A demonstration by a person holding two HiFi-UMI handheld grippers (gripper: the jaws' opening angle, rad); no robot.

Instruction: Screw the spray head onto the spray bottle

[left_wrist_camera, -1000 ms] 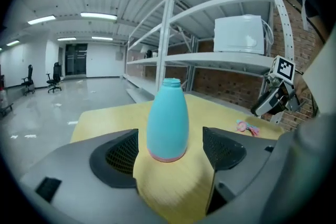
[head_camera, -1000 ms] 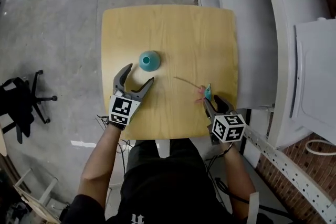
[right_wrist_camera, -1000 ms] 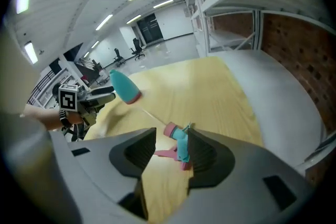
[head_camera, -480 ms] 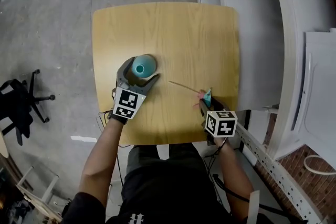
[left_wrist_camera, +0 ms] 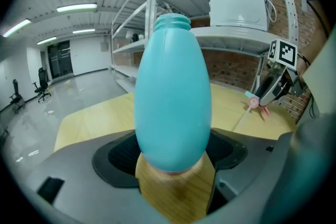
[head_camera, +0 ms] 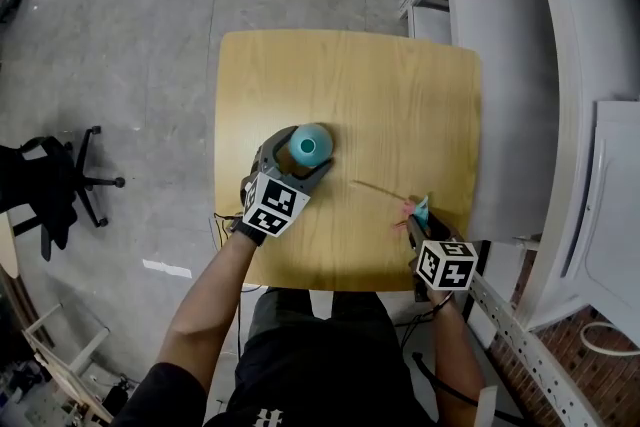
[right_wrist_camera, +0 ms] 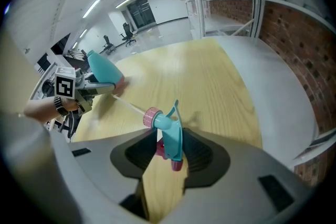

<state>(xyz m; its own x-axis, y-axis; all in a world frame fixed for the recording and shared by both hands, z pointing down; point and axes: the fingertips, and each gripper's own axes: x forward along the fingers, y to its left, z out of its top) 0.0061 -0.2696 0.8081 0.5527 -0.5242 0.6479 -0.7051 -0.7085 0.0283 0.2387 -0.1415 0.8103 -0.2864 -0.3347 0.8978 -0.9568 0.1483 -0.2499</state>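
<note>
Bracketing the upright spray bottle [left_wrist_camera: 173,92], the left gripper's [head_camera: 298,160] wide jaws have just been closing, not yet clamped; right of the bottle, the right gripper's [head_camera: 417,218] jaws, just closing too, pinch the spray head [right_wrist_camera: 169,131], likely bound next for the bottle's neck.

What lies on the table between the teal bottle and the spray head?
Only a thin dip tube, trailing from the spray head toward the bottle across the table; the head view shows it.

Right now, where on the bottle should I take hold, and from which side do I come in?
I'd take the bottle round its wide middle, coming in level from the person's side, one jaw on each flank. It stands upright on the table and is fattest there, and its open neck on top must stay free for the spray head.
</note>
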